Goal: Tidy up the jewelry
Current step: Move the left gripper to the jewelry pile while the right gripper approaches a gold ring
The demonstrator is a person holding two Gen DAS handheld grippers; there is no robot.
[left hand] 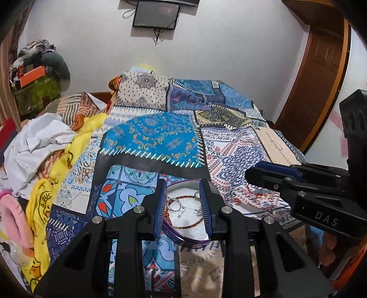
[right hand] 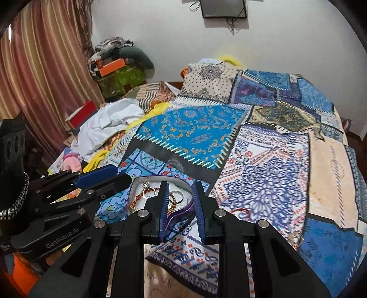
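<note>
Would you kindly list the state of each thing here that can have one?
left gripper: partly open, empty, above the tray.
right gripper: partly open, nothing gripped.
jewelry tray: uncovered, holding bangles and rings.
loose ring: out on the bedspread, away from the tray.
wall screen: dark.
door: shut.

Printed cloth bedspread (right hand: 263, 160), matt. On it, a glossy purple-rimmed tray (right hand: 181, 212) holds shiny metal rings (right hand: 176, 197). Beyond it, a varnished wooden door (left hand: 321, 75).
</note>
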